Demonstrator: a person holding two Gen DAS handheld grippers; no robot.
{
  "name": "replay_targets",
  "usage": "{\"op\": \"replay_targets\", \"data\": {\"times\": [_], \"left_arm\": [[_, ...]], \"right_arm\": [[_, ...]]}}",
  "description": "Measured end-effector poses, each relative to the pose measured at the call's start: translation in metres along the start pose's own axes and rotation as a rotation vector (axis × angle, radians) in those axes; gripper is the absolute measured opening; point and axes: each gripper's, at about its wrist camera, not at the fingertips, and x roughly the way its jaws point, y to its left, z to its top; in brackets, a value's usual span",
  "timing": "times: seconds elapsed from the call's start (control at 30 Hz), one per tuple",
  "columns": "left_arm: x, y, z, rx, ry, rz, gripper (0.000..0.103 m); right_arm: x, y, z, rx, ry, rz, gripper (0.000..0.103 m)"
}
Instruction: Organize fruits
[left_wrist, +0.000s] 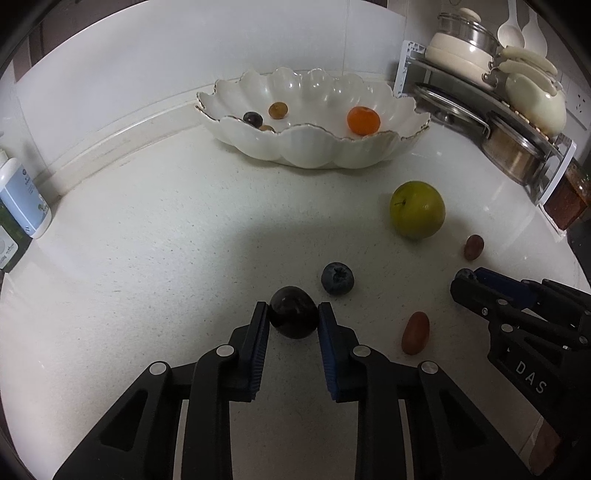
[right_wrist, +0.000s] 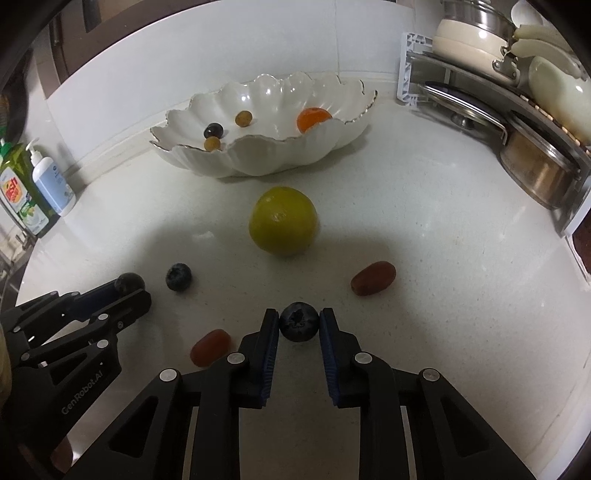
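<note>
Four fruits lay in the bowl (left_wrist: 369, 147) ahead; left tool (left_wrist: 293, 317) clenched a dark grape (left_wrist: 293, 317), right tool (right_wrist: 299, 321) a blueberry (right_wrist: 299, 321); four waited on the counter (left_wrist: 184, 240).

A dark grape (left_wrist: 293, 316) and a blueberry (right_wrist: 299, 321) sit low in frame on the white counter; a green apple (right_wrist: 283, 220) lies at centre, an orange fruit (right_wrist: 313, 118) in the scalloped bowl (right_wrist: 258, 155) above

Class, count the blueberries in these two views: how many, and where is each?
2: one blueberry gripped in the right claw, one loose blueberry on the counter between the claws. Others may be hidden.
</note>
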Motion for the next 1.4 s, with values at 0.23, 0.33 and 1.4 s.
{"op": "replay_targets", "data": {"times": [0.23,0.33,1.4], "left_arm": [[-0.016,0.002,0.003,-0.009,-0.036,0.002,0.027],[-0.024,0.003,0.003,-0.012,-0.052,0.002,0.027],[-0.112,0.018,0.025,0.007,-0.286,0.036,0.027]], "right_arm": [[-0.012,0.006,0.003,-0.011,-0.031,0.011,0.024],[-0.02,0.008,0.004,-0.014,-0.051,0.014,0.024],[-0.104,0.041,0.023,-0.047,-0.3,0.021,0.024]]}}
